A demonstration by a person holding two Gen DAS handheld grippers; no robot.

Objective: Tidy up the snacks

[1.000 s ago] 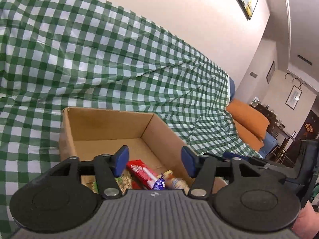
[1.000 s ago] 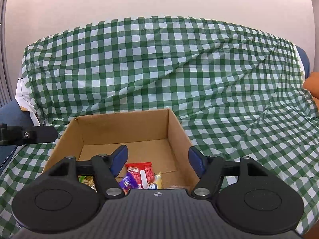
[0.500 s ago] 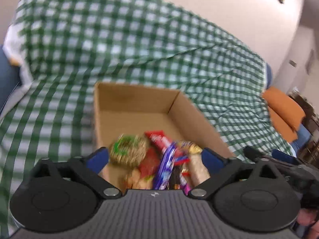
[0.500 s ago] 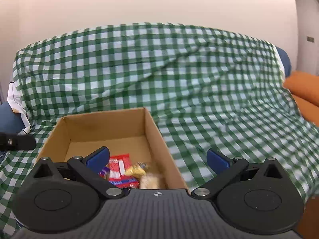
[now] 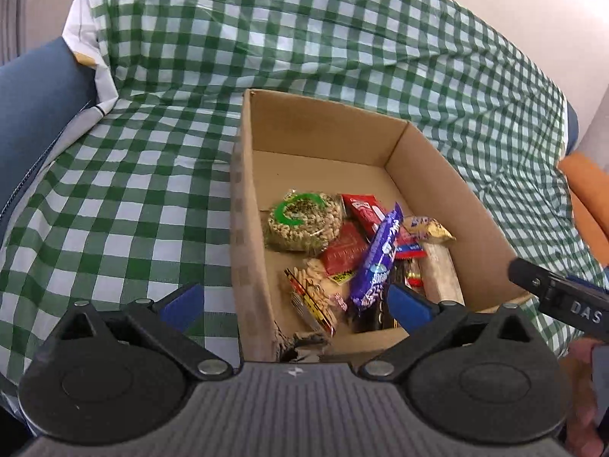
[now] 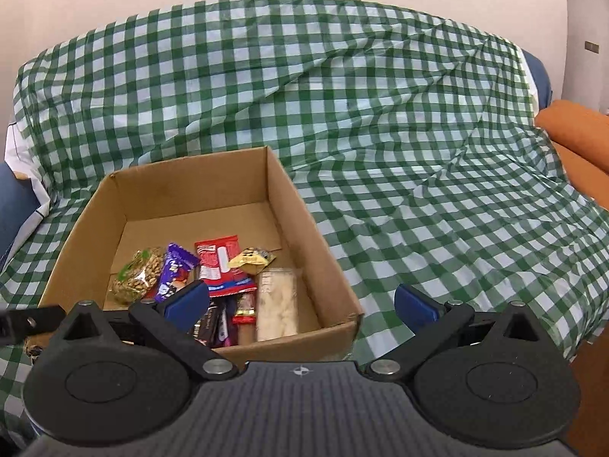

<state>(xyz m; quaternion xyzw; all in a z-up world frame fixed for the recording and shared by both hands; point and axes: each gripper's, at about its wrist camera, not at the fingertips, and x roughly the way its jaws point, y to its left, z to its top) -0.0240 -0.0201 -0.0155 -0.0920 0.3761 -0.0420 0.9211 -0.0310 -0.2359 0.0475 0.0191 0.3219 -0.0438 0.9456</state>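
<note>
An open cardboard box (image 5: 243, 205) (image 6: 293, 198) sits on a green checked cloth and holds several snacks: a clear bag of nuts (image 5: 302, 221) (image 6: 139, 274), a purple bar (image 5: 378, 255) (image 6: 173, 270), a red packet (image 5: 363, 209) (image 6: 220, 266), a gold wrapper (image 5: 428, 228) (image 6: 253, 259) and a pale clear pack (image 6: 276, 301). My left gripper (image 5: 293, 301) is open and empty, straddling the box's near left wall. My right gripper (image 6: 302, 301) is open and empty above the box's near right corner. The right gripper's tip (image 5: 555, 293) shows in the left wrist view.
The checked cloth (image 6: 380, 133) drapes over a sofa's seat and backrest. A blue cushion (image 5: 34, 114) lies at the left, an orange cushion (image 6: 578, 133) at the right. A hand (image 5: 582, 392) shows at the lower right.
Both grippers opened wide. The left gripper tilted down and swung left, so the box's contents came into full view. The right gripper shifted right, towards the box's right corner.
</note>
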